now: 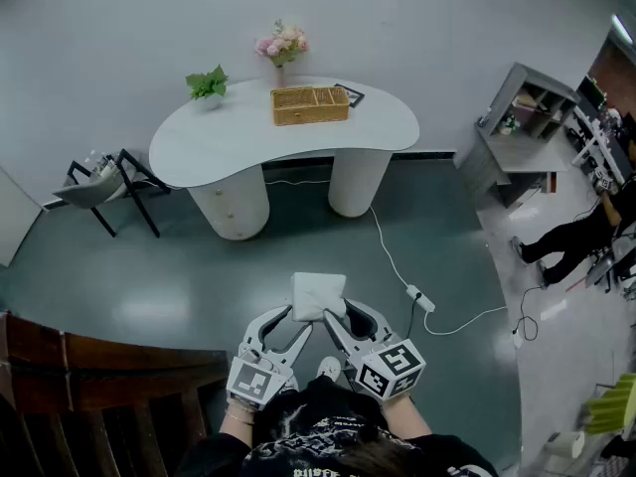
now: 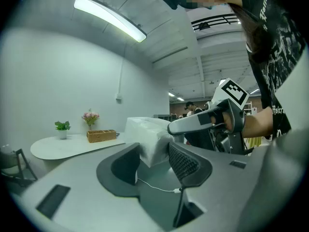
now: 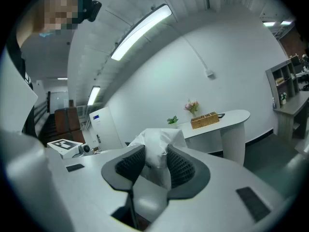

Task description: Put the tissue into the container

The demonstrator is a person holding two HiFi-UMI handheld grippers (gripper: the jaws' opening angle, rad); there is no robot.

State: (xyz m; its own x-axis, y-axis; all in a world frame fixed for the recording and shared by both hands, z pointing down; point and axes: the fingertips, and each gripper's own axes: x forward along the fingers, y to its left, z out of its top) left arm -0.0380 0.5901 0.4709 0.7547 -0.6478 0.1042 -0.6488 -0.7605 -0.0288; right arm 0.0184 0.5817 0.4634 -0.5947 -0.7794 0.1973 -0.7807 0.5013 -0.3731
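A white tissue pack hangs in the air in front of the person, over the dark floor. My right gripper is shut on it; in the right gripper view the tissue is pinched between both pads. My left gripper stands wide open beside it. In the left gripper view the tissue pack sits just past the open jaw tips of the left gripper. The container, a wicker basket, stands on the far white table and also shows as the basket and the basket.
On the table stand a potted plant and pink flowers. A black chair is at its left. A white cable with a power strip runs across the floor. Wooden furniture is near left; a shelf and a person are at right.
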